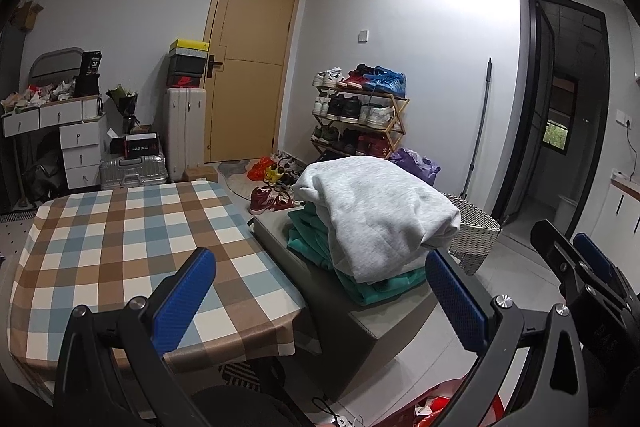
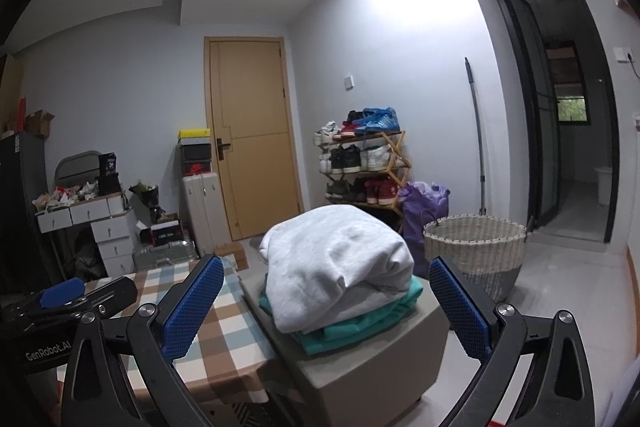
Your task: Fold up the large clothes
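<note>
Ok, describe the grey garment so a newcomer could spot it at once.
Find the checked table; a grey box stool stands against its right side. The grey sweatshirt tops the pile there, bulky and pale, lying over the teal garment.

A lived-in home entryway here: a shoe rack (image 2: 362,163) loaded with sneakers by the door (image 2: 250,135), suitcases (image 1: 184,131), stacked drawers (image 1: 80,151), a checked tablecloth (image 1: 132,247), a woven basket (image 2: 474,247).

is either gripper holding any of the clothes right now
No. The left gripper and right gripper are both open and empty; the grey garment lies untouched on the pile.
</note>
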Demonstrator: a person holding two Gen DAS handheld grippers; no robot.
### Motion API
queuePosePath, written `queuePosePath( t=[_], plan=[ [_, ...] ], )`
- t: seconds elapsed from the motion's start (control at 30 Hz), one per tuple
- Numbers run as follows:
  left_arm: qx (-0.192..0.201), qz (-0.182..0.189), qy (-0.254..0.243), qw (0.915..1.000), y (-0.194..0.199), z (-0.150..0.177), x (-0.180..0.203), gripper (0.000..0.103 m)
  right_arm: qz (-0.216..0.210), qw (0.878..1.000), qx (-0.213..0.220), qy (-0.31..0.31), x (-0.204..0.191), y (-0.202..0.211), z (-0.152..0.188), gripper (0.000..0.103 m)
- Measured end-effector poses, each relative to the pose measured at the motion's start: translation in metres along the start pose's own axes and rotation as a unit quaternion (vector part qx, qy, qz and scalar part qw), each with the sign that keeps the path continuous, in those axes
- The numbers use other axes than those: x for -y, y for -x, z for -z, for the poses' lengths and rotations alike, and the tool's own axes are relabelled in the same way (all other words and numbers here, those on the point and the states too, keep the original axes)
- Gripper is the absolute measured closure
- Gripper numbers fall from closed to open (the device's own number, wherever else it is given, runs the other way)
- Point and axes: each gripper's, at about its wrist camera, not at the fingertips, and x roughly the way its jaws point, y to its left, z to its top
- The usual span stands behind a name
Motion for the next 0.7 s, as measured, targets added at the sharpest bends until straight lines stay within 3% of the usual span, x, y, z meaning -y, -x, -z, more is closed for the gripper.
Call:
queuePosePath(
  t=[0.7],
  plan=[
    [-0.002, -0.003, 0.001, 1.0, 0.0018, -0.0005, 0.0058, 0.001, -0.001, 1.0, 0.002, -0.01, 0.0063, -0.0012, -0.0031, 0.0]
  ],
)
